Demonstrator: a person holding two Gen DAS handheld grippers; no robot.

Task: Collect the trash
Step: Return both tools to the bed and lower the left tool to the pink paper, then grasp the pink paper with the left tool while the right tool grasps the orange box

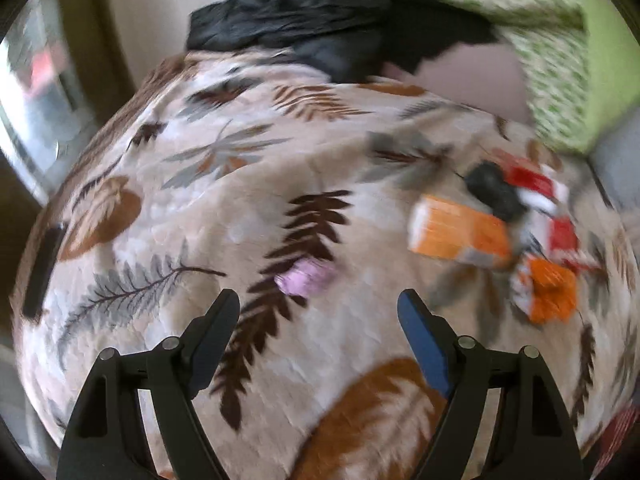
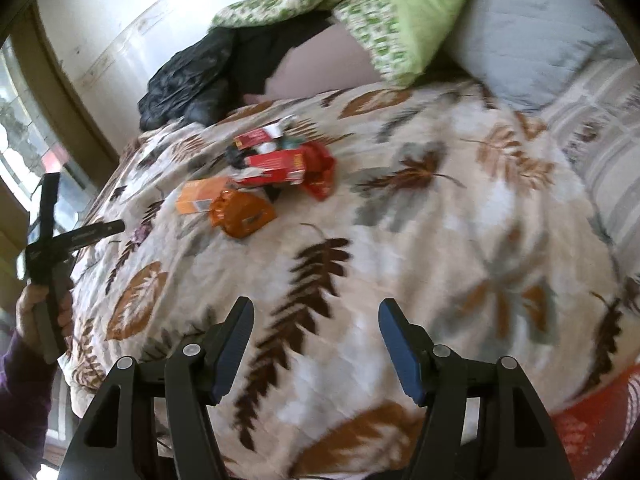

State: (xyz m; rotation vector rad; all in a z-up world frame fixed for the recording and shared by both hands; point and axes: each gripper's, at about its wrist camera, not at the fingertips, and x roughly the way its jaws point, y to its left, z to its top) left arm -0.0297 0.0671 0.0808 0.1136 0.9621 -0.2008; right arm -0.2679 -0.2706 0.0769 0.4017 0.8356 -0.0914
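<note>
Below both of my grippers lay a bed under a beige blanket [image 2: 400, 264] printed with brown, grey and rust leaves. My left gripper [image 1: 318, 304] stood wide apart with nothing between its jaws, tipped down over the blanket. Just ahead of it lay a small pink scrap [image 1: 306, 278] on a dark brown fern print, apart from the fingertips. Off to the right in the left wrist view sat the pile of trash [image 1: 508, 232]: an orange carton, red and white boxes, something black and crumpled, and an orange wrapper, all touching or overlapping, though blur hid the finer detail.

My right gripper [image 2: 316, 314] was also open, with only blanket showing in the gap. From its camera the same pile [image 2: 268, 172] lay well ahead and to the left, with a red carton on top and an orange wrapper nearest me. At the left edge of that view, a hand [image 2: 40, 312] in a dark purple sleeve gripped the handle of the other gripper.

A black plastic bag [image 2: 188, 84] lay slumped at the far end of the bed beside a green patterned quilt [image 2: 376, 28], with a grey pillow [image 2: 532, 28] to the right.
</note>
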